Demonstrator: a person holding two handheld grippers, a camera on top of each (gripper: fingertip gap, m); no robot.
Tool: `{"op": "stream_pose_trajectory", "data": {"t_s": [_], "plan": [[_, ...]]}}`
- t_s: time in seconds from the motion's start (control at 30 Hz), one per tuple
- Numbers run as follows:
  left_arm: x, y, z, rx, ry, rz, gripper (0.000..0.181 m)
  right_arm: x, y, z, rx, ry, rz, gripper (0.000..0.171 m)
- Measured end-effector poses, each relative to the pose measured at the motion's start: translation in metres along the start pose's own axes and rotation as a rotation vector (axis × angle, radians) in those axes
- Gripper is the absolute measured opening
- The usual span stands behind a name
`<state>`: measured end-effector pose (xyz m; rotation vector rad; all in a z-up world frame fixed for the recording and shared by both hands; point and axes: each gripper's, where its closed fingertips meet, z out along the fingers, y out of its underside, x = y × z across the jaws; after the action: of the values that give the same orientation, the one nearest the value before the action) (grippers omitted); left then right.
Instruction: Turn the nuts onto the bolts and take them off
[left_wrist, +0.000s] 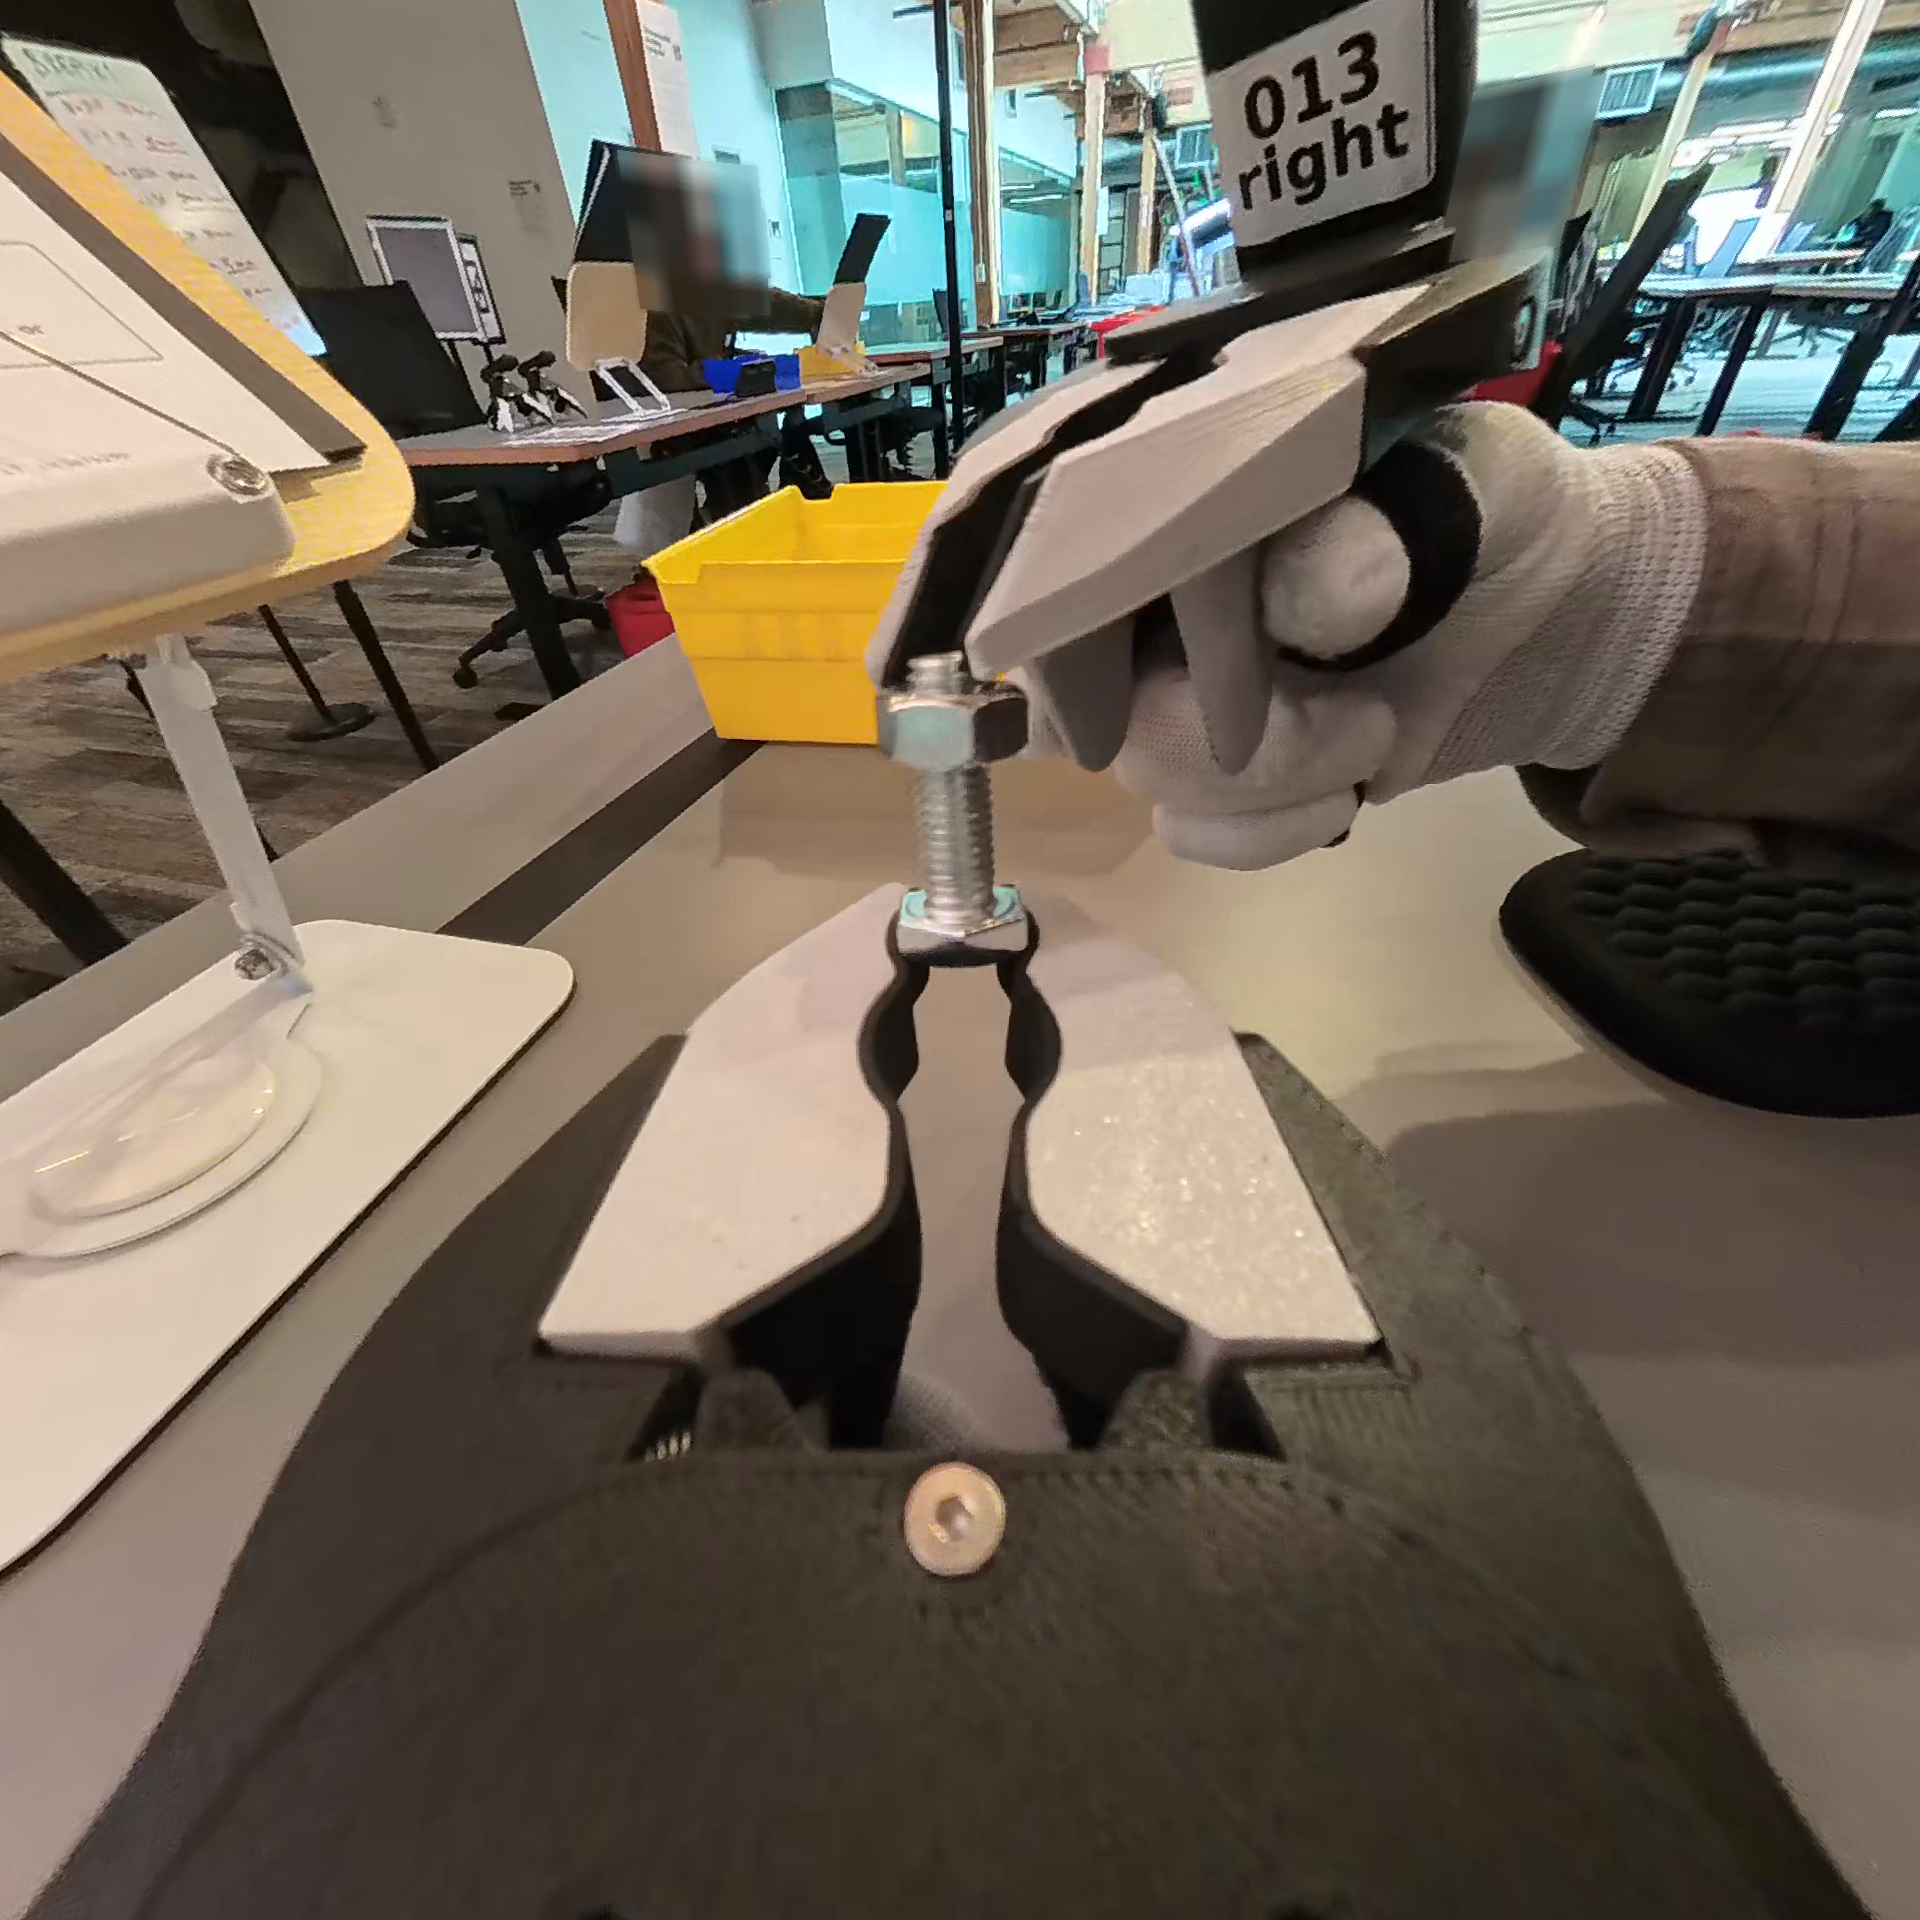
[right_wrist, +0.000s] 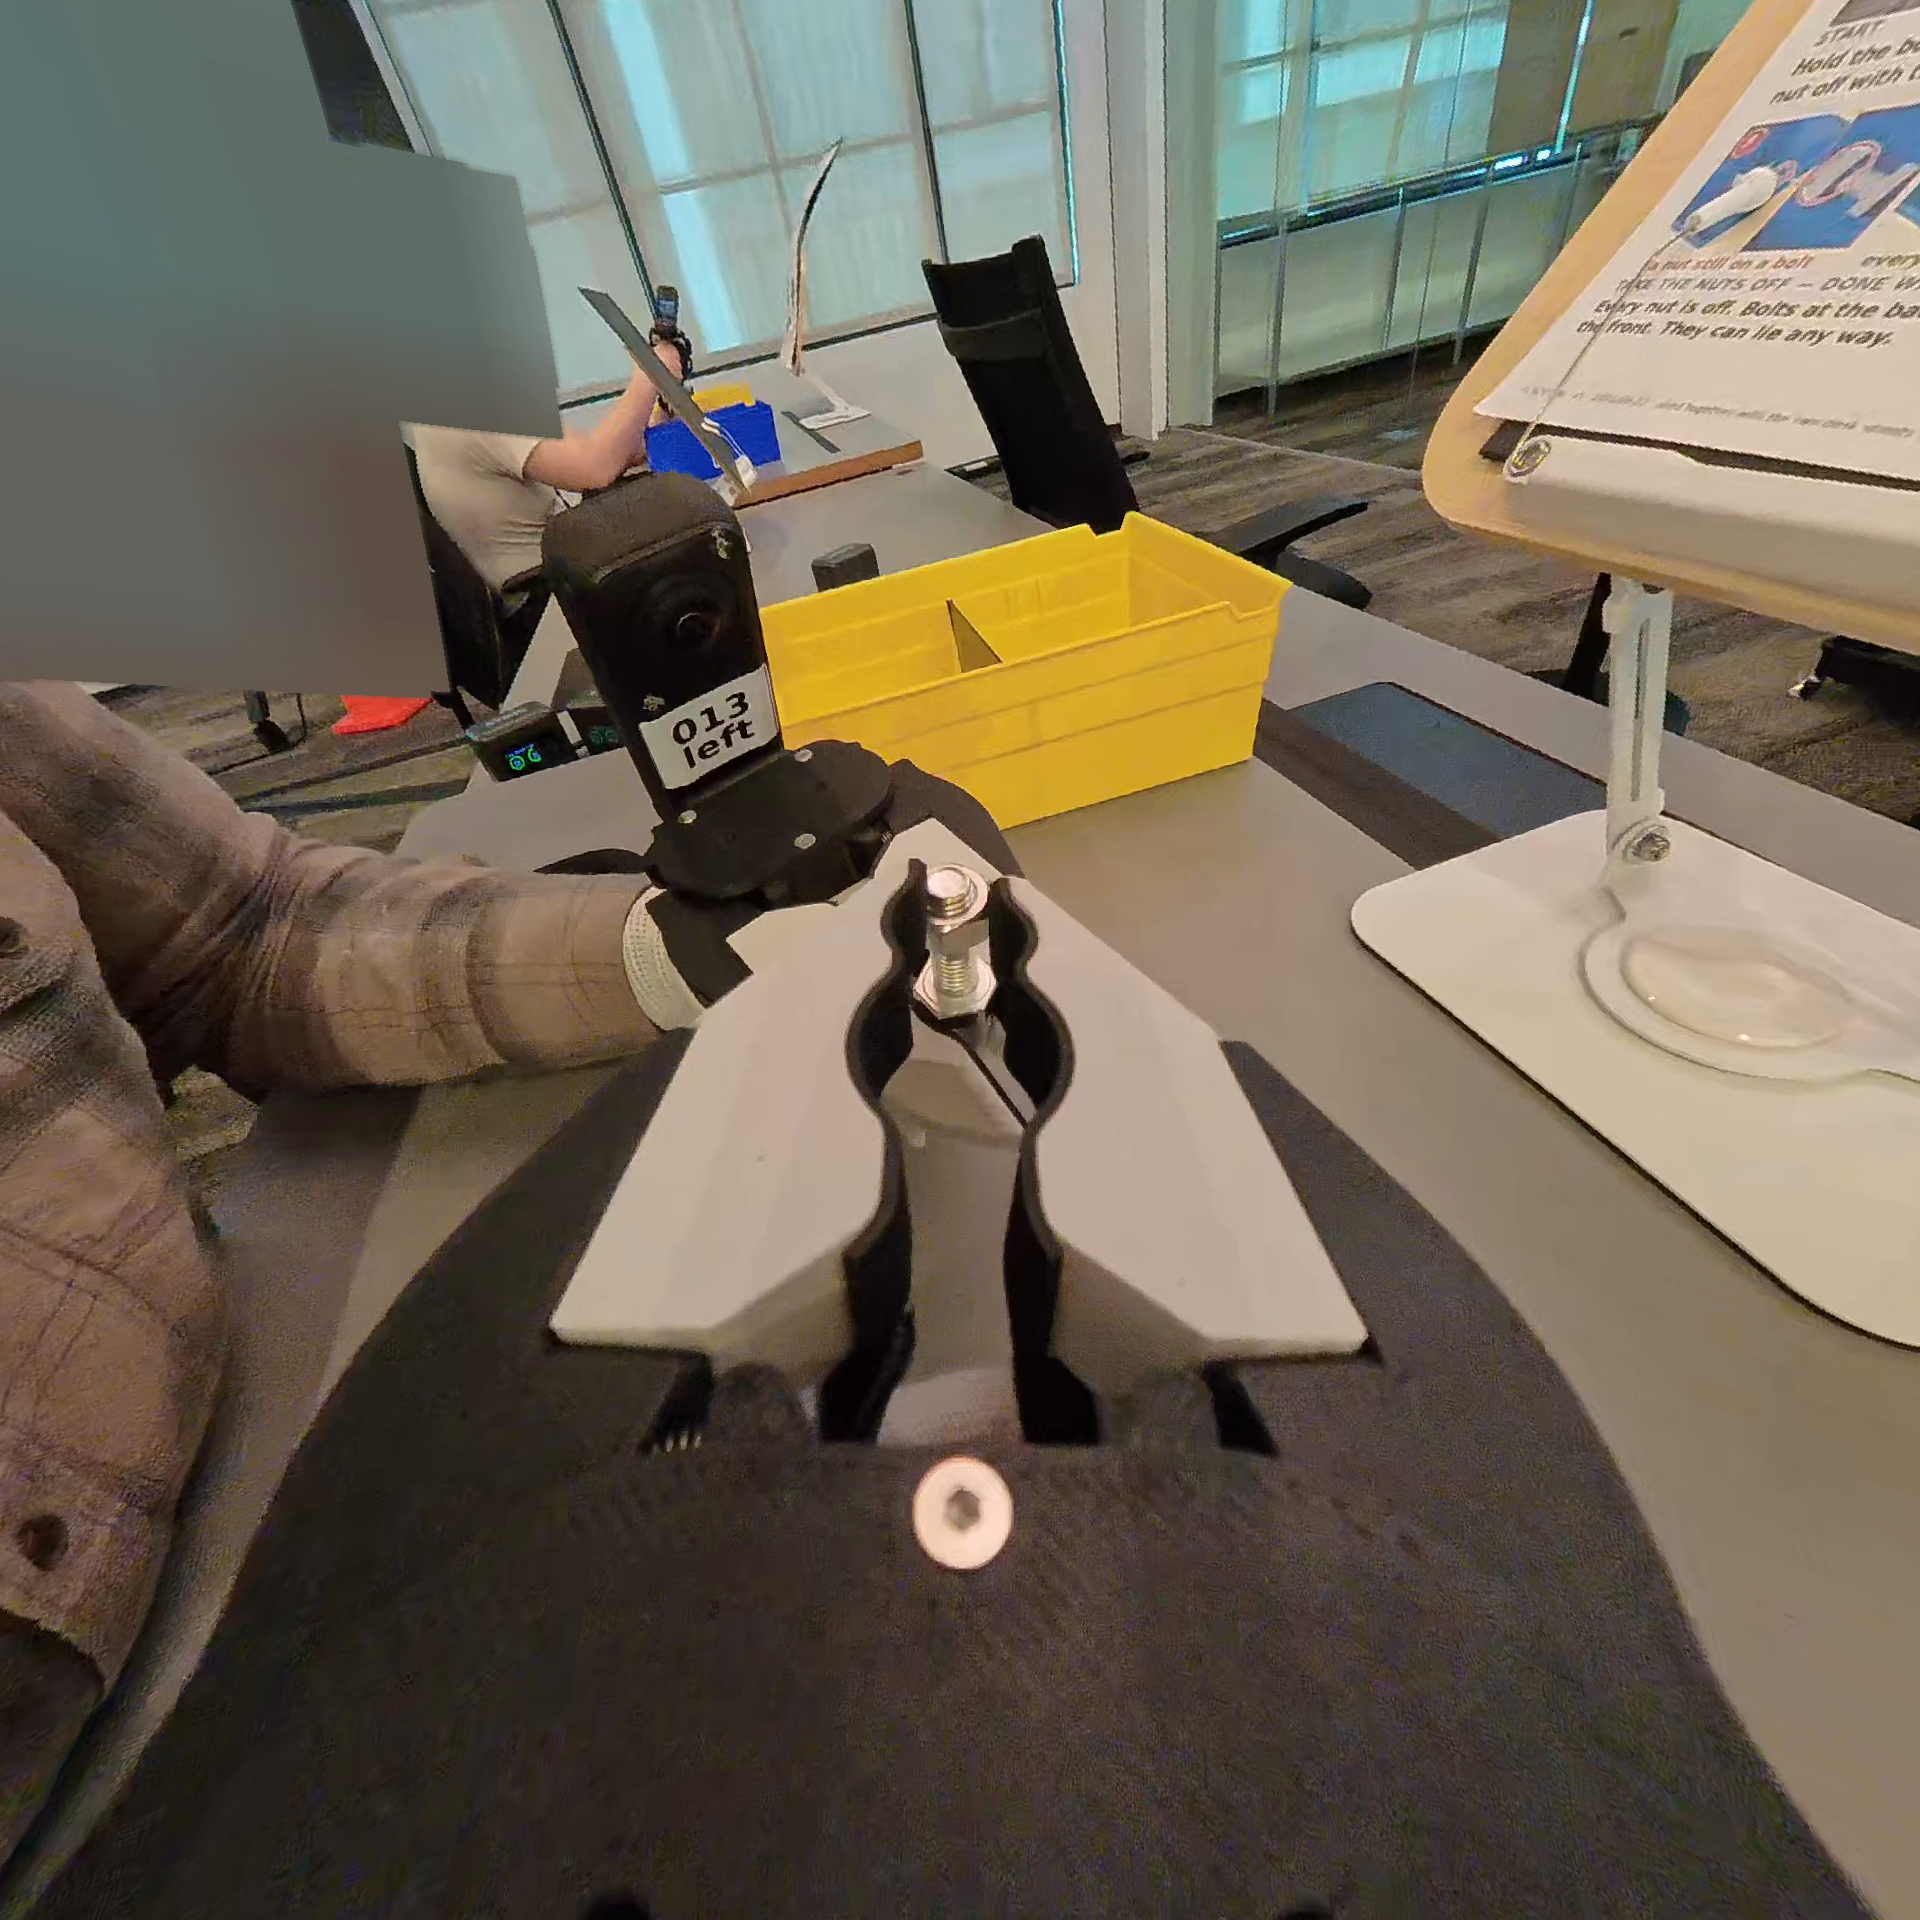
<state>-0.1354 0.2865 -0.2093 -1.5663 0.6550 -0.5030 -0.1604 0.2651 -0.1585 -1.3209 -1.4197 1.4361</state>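
A silver bolt (left_wrist: 948, 831) stands upright over the grey table. My left gripper (left_wrist: 958, 940) is shut on the bolt's hex head at the bottom. A silver hex nut (left_wrist: 935, 727) sits near the top of the thread, with the bolt's tip just showing above it. My right gripper (left_wrist: 935, 675) comes down from the upper right and is shut on the nut. In the right wrist view, my right gripper (right_wrist: 954, 906) holds the nut (right_wrist: 948, 930) between its tips, the bolt (right_wrist: 951, 971) points toward the camera, and the left gripper's black camera housing (right_wrist: 665, 634) is behind.
A yellow divided bin (left_wrist: 790, 623) stands at the table's far edge, and it also shows in the right wrist view (right_wrist: 1039, 686). A white document stand (left_wrist: 208, 1039) with a tilted board is beside it (right_wrist: 1662, 1039). A black padded rest (left_wrist: 1745, 987) lies on the right. Other desks and chairs stand beyond. The left gripper's tips are roughly 5 cm from the right gripper's.
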Motion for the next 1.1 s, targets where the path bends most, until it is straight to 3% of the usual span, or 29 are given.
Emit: {"op": "stream_pose_trajectory", "data": {"t_s": [0.23,0.33,0.37,0.43,0.5,0.67,0.8,0.9,0.97,1.1], "plan": [[0.000,0.003,0.000,-0.021,0.008,0.001,0.012,0.001,0.001,0.001,-0.066,-0.003,-0.050,0.009],[0.001,0.003,0.000,-0.023,0.011,-0.001,0.012,0.001,0.004,0.003,-0.107,0.019,-0.092,0.039],[0.002,0.003,0.000,-0.022,0.016,0.000,0.012,-0.001,0.005,0.004,-0.112,0.018,-0.108,0.039],[0.003,0.003,0.000,-0.022,0.022,0.000,0.012,-0.002,0.011,0.008,-0.142,0.017,-0.131,0.038],[0.005,0.003,0.001,-0.021,0.027,0.004,0.012,-0.004,0.011,0.011,-0.127,0.007,-0.126,0.016],[0.007,-0.002,-0.001,0.000,0.052,-0.024,0.013,-0.006,0.007,0.011,-0.083,-0.015,-0.110,0.015],[0.013,-0.008,-0.003,0.019,0.099,-0.049,0.037,-0.007,0.004,0.010,-0.064,-0.029,-0.110,0.016],[0.015,-0.011,-0.003,0.037,0.103,-0.056,0.034,-0.008,0.009,0.012,-0.078,-0.036,-0.110,0.016],[0.013,-0.010,-0.003,0.034,0.081,-0.034,0.017,-0.010,0.008,0.012,-0.072,-0.046,-0.102,0.016],[0.011,-0.010,-0.004,0.032,0.073,-0.030,0.015,-0.010,0.009,0.012,-0.077,-0.045,-0.101,0.016]]}}
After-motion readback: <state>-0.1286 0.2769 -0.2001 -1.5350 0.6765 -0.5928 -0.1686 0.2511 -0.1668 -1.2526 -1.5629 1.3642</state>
